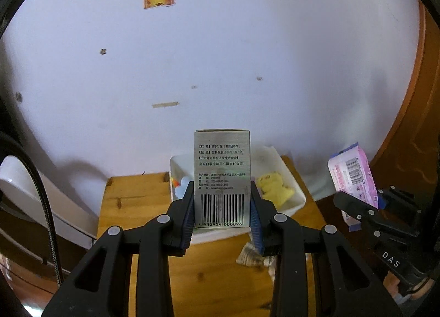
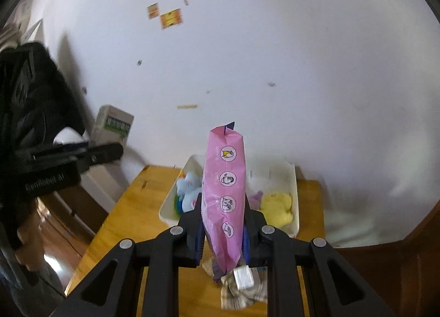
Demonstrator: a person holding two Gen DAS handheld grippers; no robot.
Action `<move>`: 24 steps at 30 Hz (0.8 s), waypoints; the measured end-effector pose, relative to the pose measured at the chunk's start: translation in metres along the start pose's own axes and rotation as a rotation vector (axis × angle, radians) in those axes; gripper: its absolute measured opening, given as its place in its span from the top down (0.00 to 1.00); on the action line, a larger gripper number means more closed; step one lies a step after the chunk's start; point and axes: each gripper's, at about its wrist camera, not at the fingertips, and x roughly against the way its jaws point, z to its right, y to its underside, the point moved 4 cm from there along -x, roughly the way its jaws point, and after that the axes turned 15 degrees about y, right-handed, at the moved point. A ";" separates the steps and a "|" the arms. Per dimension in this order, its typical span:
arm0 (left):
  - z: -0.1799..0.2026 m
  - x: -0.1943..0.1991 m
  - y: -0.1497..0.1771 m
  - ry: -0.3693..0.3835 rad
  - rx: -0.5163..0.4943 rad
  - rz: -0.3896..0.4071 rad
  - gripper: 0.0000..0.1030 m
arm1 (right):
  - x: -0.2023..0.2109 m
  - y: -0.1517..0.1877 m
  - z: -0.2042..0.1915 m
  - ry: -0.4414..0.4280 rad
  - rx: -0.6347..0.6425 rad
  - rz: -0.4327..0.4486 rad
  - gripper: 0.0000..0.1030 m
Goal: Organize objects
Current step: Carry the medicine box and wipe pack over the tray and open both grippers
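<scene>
My left gripper (image 1: 222,201) is shut on a grey medicine box (image 1: 222,163) with a barcode, held upright above the wooden table (image 1: 132,207). The same medicine box (image 2: 112,124) shows at the left of the right wrist view. My right gripper (image 2: 222,212) is shut on a pink wipes pack (image 2: 223,187), held on edge; that wipes pack (image 1: 353,176) appears at the right of the left wrist view. Behind both stands a white bin (image 2: 293,179) holding a yellow plush (image 2: 276,204) and a blue plush (image 2: 188,187).
A checked cloth (image 2: 239,295) with a small white packet (image 2: 243,278) lies on the table below the pink pack. A white wall (image 1: 220,55) rises behind the table. Dark wooden furniture (image 1: 407,130) stands at the right, a white object (image 1: 16,179) at the left.
</scene>
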 end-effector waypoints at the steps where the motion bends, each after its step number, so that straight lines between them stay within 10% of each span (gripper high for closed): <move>1: -0.002 -0.005 -0.006 0.000 0.004 0.002 0.64 | -0.005 -0.008 0.001 -0.001 -0.010 -0.003 0.79; 24: -0.040 -0.179 -0.063 -0.038 0.114 -0.111 0.63 | -0.161 -0.057 0.014 0.147 -0.069 -0.176 0.78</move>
